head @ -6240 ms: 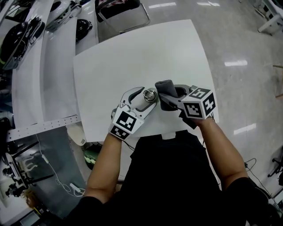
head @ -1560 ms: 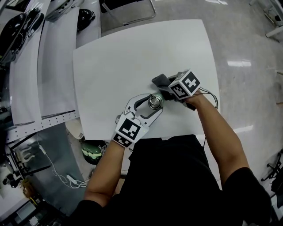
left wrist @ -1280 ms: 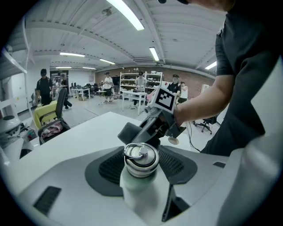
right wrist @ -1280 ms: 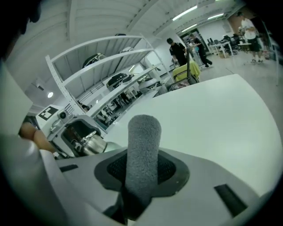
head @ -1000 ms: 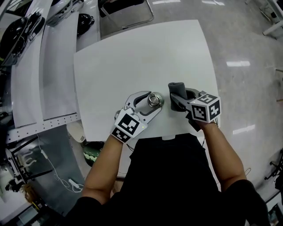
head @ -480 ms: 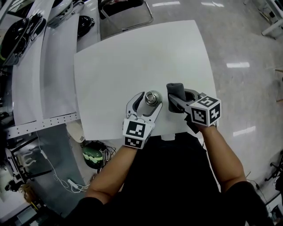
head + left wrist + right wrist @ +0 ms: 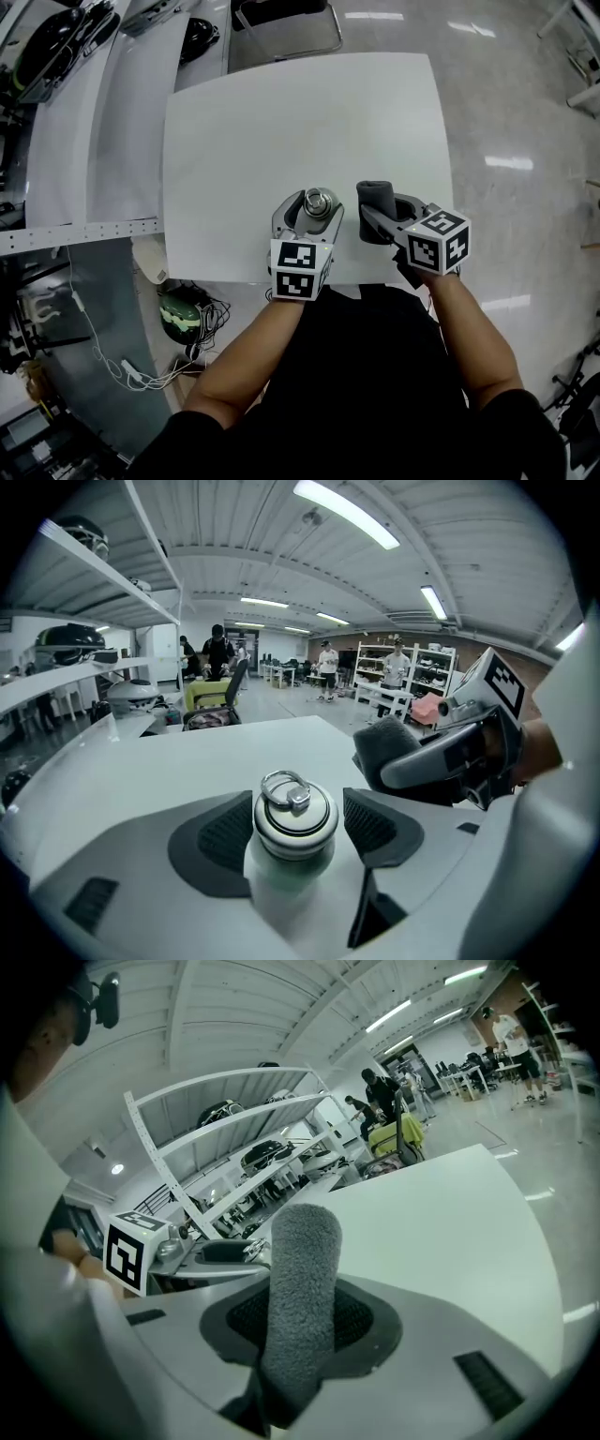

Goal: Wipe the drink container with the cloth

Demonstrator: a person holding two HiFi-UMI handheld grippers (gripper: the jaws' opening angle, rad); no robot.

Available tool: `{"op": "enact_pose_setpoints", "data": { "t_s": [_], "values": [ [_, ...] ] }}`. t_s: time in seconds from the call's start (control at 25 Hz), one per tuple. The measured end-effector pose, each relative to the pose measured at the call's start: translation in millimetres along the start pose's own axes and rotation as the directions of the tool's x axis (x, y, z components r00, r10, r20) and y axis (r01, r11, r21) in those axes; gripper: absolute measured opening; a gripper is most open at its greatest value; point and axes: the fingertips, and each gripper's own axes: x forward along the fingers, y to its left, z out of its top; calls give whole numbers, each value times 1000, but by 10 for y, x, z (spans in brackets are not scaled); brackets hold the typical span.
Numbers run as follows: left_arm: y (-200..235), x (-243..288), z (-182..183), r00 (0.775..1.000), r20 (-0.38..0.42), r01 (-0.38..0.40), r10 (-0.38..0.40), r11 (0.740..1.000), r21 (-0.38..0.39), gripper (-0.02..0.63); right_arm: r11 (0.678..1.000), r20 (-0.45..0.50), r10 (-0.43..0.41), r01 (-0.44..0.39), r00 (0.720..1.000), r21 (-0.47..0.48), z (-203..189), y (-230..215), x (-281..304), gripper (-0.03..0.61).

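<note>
The drink container (image 7: pixel 320 202) is a white bottle (image 7: pixel 295 822) with a steel ring-top lid, standing upright near the table's near edge. My left gripper (image 7: pixel 310 201) has just been opening and is now open. The bottle stands between its pads (image 7: pixel 225 836) with a gap on each side. To the bottle's right, my right gripper (image 7: pixel 380 216) is shut on a rolled grey cloth (image 7: pixel 375 197). The cloth (image 7: pixel 300 1288) sticks up out of the jaws, clear of the bottle. It also shows in the left gripper view (image 7: pixel 386 747).
The white table (image 7: pixel 300 112) stretches away beyond the bottle. A chair (image 7: pixel 286 19) stands at its far edge. White shelves with helmets (image 7: pixel 56 37) run along the left. A green helmet and cables (image 7: pixel 183 314) lie on the floor. People stand far back (image 7: pixel 217 653).
My left gripper has rolled and swung round from the bottle's left to directly behind it, and its jaws have widened off the bottle. The right gripper with the cloth has hardly shifted.
</note>
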Motion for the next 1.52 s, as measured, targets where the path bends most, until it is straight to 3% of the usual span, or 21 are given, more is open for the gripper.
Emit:
{"op": "enact_pose_setpoints", "data": {
  "t_s": [0.24, 0.48, 0.6, 0.72, 0.84, 0.92, 1.04, 1.2, 1.36, 1.52],
  "values": [
    [75, -2, -40, 996, -7, -93, 93, 991, -92, 293, 997, -17, 50, -51, 999, -53, 69, 68, -22, 114],
    [102, -82, -35, 990, -6, -141, 141, 983, -117, 267, 993, -36, 83, -85, 996, -79, 98, 128, 9, 114],
    [113, -87, -51, 996, -20, -83, 82, 993, -85, 265, 993, -35, 84, -86, 996, -81, 110, 127, 37, 114],
    [127, -86, -64, 999, -40, 27, -27, 1000, 11, 265, 994, -20, 77, -78, 997, -70, 130, 116, 61, 114],
    [126, -108, -73, 987, -71, 153, -146, 982, 114, 264, 996, -2, 66, -66, 998, -53, 150, 103, 55, 114],
    [109, -128, -88, 969, -104, 241, -223, 946, 215, 264, 998, 9, 52, -52, 999, -39, 154, 88, 53, 114],
    [71, -147, -109, 932, -156, 361, -327, 868, 342, 264, 1000, 34, 23, -22, 999, -12, 152, 59, 66, 114],
    [-51, -190, -137, 860, -230, 508, -455, 734, 450, 262, 999, 66, -12, 9, 998, 42, 111, 35, 102, 114],
    [-158, -212, -139, 795, -302, 600, -526, 609, 519, 262, 995, 81, -38, 30, 996, 96, 78, -17, 97, 114],
    [-189, -173, -63, 753, -312, 644, -579, 554, 527, 262, 991, 81, -57, 46, 995, 128, 43, -45, 61, 114]
  ]
}}
